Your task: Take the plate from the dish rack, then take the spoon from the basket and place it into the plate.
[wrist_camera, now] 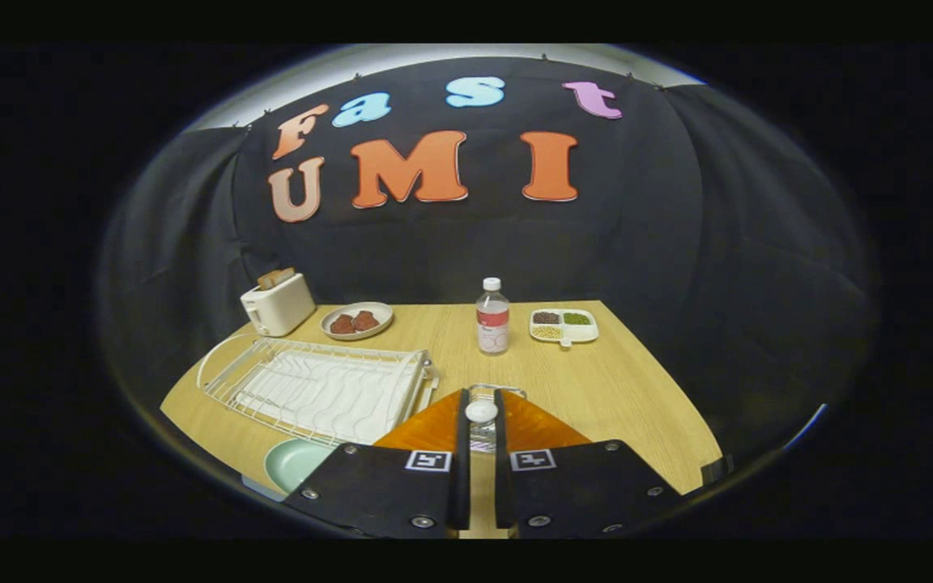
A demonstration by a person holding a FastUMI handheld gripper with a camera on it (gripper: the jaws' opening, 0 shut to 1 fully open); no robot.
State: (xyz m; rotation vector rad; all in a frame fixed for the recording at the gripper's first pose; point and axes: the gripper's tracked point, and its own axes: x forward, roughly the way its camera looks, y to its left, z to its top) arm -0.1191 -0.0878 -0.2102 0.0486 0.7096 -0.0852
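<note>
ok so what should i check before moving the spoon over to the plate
1. pale green round plate out of the white wire dish rack: ok
2. plate lying flat on the wooden table beside the gripper: ok
3. white spoon end between the gripper's fingers: ok
4. both fingers pressing on it: cannot tell
5. spoon clear of the small wire basket: cannot tell

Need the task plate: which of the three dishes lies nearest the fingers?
The plain green plate, empty, beside the fingers and in front of the dish rack; the other two hold food at the far edge.
</note>
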